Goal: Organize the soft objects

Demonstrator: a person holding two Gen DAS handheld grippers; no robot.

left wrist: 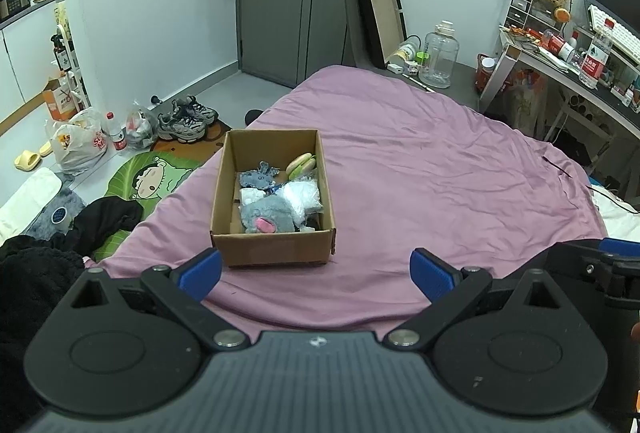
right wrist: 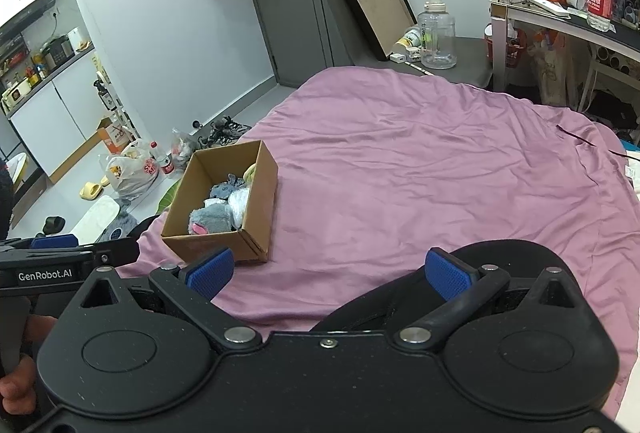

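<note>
An open cardboard box point(left wrist: 276, 253) stands on the purple bedsheet point(left wrist: 420, 173). In it lie a grey plush with a pink patch point(left wrist: 266, 215), a blue-grey plush point(left wrist: 260, 177), a white plastic-wrapped item point(left wrist: 302, 195) and a green and tan burger-shaped toy point(left wrist: 301, 164). My left gripper point(left wrist: 316, 275) is open and empty, just in front of the box. My right gripper point(right wrist: 328, 273) is open and empty, to the right of the box point(right wrist: 240, 201). The grey plush shows in the right wrist view point(right wrist: 212, 219) too.
The bed's left edge drops to a floor with sneakers point(left wrist: 186, 119), plastic bags point(left wrist: 78, 143), a green cartoon mat point(left wrist: 154, 177) and black clothes point(left wrist: 36, 273). A cluttered desk point(left wrist: 580, 73) stands at the right. A clear water jug point(left wrist: 440, 53) sits beyond the bed.
</note>
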